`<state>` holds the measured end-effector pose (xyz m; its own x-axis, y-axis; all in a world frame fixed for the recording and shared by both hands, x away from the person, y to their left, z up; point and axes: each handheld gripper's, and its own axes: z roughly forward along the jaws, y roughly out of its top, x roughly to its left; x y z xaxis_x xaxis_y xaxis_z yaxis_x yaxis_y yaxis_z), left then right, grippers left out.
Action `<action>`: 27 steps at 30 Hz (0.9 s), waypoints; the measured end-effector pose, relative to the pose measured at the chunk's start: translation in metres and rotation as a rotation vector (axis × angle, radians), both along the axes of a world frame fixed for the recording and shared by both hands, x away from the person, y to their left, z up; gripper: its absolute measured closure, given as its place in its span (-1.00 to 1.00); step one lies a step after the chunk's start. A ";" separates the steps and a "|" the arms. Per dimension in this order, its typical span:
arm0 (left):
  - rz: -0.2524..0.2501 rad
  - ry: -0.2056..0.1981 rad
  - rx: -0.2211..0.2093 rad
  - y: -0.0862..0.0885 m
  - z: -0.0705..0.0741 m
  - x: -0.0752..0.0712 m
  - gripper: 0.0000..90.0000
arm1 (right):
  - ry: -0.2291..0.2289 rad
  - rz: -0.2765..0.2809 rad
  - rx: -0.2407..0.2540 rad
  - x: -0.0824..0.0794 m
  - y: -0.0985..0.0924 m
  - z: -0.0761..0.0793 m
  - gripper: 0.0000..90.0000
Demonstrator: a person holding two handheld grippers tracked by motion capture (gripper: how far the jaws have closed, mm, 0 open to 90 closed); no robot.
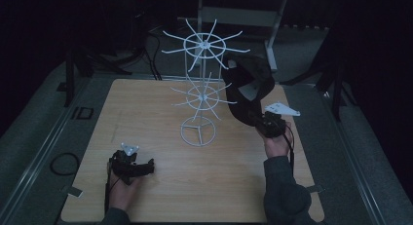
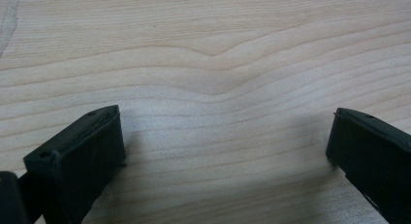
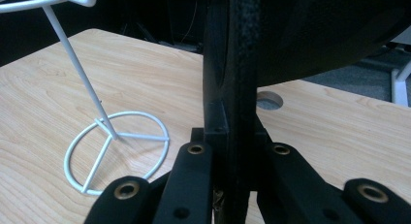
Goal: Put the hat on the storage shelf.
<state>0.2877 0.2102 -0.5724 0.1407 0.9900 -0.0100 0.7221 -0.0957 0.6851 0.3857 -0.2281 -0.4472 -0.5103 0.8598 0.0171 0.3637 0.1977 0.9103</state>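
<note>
Dark cap [image 1: 246, 84] is clamped by its brim in the right tool [image 1: 271, 123], held up beside the white wire rack [image 1: 203, 88], just right of its upper spokes. Left tool [image 1: 130, 165] is parked on the bench [image 1: 160, 186], jaws spread, nothing held. Open room is left all round the rack base.

A white wire rack [image 1: 200, 96] stands on the pale wood-grain table [image 1: 160, 186]; the cap [image 1: 248, 86] looks black.

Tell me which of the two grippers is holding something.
The right gripper: its jaws are shut on the dark cap, raised beside the white wire rack. The left gripper is open over the bare table.
</note>
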 end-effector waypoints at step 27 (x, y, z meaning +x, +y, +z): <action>0.000 -0.001 -0.004 -0.001 0.000 0.000 -0.99 | -0.028 0.009 -0.004 0.003 0.006 0.012 0.92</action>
<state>0.2879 0.2095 -0.5725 0.1404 0.9900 -0.0135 0.7217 -0.0930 0.6860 0.3889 -0.2223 -0.4353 -0.5182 0.8552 -0.0006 0.3361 0.2043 0.9194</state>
